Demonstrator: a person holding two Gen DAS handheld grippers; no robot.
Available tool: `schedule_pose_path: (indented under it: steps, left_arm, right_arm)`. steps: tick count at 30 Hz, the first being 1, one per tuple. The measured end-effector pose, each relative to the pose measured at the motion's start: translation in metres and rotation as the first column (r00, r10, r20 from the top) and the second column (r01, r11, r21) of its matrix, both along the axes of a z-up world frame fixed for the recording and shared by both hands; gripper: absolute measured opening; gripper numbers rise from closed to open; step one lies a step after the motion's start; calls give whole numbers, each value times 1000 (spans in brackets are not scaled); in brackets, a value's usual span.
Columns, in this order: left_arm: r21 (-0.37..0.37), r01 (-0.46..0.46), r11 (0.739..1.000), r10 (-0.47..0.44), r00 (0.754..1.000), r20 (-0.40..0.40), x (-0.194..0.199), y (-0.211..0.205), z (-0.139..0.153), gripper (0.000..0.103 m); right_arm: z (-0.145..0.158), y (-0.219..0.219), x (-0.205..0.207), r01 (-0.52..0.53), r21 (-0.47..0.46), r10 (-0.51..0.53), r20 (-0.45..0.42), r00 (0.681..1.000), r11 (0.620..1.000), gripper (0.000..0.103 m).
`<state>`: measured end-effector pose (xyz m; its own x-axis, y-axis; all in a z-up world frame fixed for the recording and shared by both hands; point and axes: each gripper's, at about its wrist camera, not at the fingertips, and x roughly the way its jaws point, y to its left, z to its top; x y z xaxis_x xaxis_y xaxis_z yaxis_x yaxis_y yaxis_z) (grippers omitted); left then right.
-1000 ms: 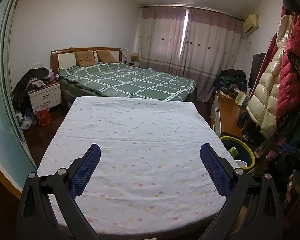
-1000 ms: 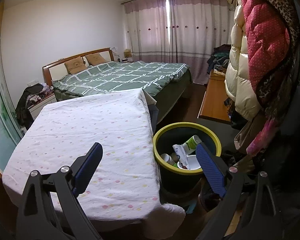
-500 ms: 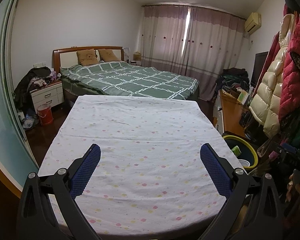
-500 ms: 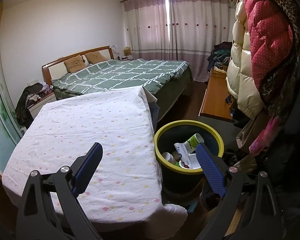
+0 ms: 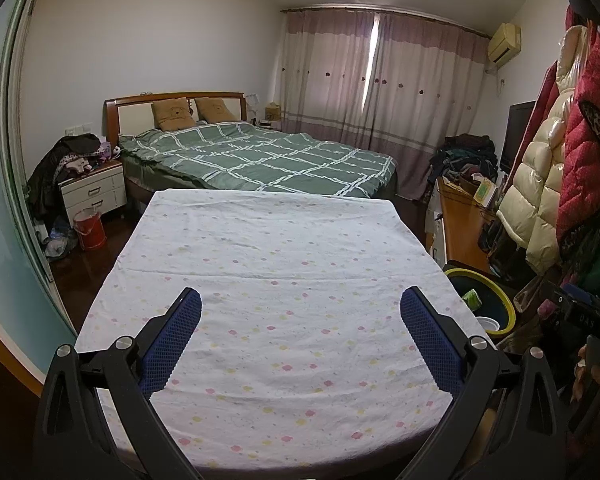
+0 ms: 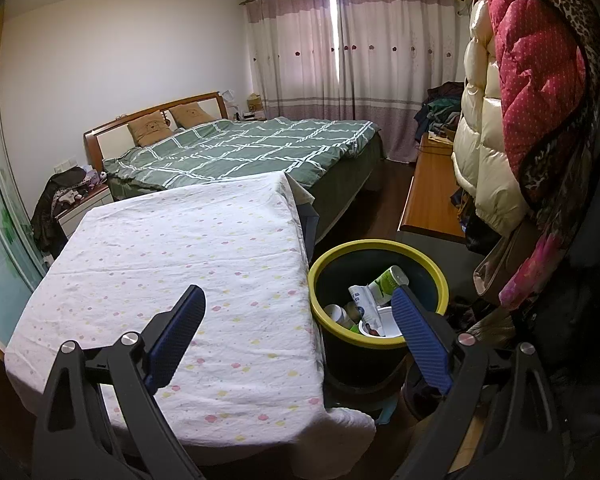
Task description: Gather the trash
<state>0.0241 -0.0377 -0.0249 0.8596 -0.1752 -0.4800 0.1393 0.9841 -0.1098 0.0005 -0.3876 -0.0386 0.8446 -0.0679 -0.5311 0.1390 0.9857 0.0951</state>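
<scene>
A dark bin with a yellow rim [image 6: 424,254] stands on the floor right of a table under a white flowered cloth [image 6: 188,256]. Inside lie a green-and-white bottle [image 6: 390,278], a crumpled wrapper [image 6: 364,304] and white cups [image 6: 384,318]. My right gripper [image 6: 298,296] is open and empty, over the table's right edge and the bin's left side. My left gripper [image 5: 300,298] is open and empty above the cloth [image 5: 276,264]. In the left wrist view the bin [image 5: 500,300] shows at the right, partly hidden by the table.
A bed with a green checked cover [image 5: 256,158] lies beyond the table. A nightstand [image 5: 94,190] and a red bucket [image 5: 89,228] sit at the left. Hanging coats [image 6: 528,92] crowd the right side, with a wooden desk [image 6: 430,192] beneath them.
Both views have pulled back and risen slightly, so more of the table top shows. Both grippers stay open and empty.
</scene>
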Motion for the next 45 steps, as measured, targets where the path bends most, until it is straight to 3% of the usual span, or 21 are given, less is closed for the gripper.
schedule_pose_path:
  steps: [45]
  left_arm:
    - [3, 7, 1000, -7, 1000, -12, 1, -4, -7, 98]
  right_arm:
    - [-1, -1, 1, 1, 5, -1, -3, 1000, 1000, 90]
